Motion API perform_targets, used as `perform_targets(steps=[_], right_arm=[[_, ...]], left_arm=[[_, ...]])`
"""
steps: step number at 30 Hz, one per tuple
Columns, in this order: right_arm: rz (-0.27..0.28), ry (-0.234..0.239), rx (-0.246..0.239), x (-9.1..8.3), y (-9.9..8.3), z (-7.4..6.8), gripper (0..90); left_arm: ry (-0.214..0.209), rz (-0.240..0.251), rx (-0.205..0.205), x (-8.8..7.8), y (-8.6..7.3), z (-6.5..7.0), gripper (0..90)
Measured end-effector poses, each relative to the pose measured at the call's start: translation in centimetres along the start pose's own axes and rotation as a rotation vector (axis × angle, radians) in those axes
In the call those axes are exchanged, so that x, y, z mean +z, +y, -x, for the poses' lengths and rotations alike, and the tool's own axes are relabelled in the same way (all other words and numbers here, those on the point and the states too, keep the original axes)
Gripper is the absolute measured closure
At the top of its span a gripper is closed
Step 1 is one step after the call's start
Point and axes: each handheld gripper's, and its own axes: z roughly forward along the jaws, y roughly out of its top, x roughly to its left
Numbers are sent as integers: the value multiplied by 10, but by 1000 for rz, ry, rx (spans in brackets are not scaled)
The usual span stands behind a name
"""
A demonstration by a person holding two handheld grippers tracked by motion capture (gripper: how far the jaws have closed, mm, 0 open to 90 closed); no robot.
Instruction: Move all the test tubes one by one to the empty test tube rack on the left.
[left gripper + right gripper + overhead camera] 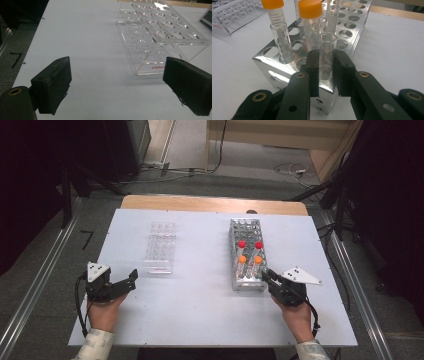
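A shiny metal tube rack [245,227] stands right of the table's middle, holding two red-capped tubes [242,243] and two orange-capped tubes [242,259]. My right gripper [265,274] is at the rack's near right corner. In the right gripper view its jaws [326,56] are shut on a clear uncapped tube [327,40] that stands upright in a corner hole of the rack [359,22], just in front of an orange-capped tube [310,8]. My left gripper [132,279] rests at the near left, open and holding nothing [120,85].
An empty clear acrylic rack [161,247] lies left of centre, just beyond my left gripper [160,32]. The white table board [200,315] has bare room between the two hands. Cables and dark stands sit on the floor beyond the table.
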Motion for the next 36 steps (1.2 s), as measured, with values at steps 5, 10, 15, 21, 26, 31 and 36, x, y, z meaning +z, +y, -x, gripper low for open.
perform_targets(steps=[5,10,15,21,26,31,36], right_arm=[[61,1,0,-13,11,-1,740],[140,-3,8,-32,24,1,741],[173,3,12,-47,32,1,741],[148,67,-2,-50,36,-10,740],[126,121,-16,-40,36,-25,740],[117,169,-43,-33,37,-42,741],[101,207,-64,-22,39,-54,741]], left_arm=[[0,0,1,0,0,0,88],[2,0,2,0,1,1,88],[-10,-3,14,-1,3,6,88],[-35,-2,35,-5,6,18,88],[-61,8,61,-8,10,31,77],[-106,17,78,-8,13,41,77],[-124,20,93,-7,15,47,77]])
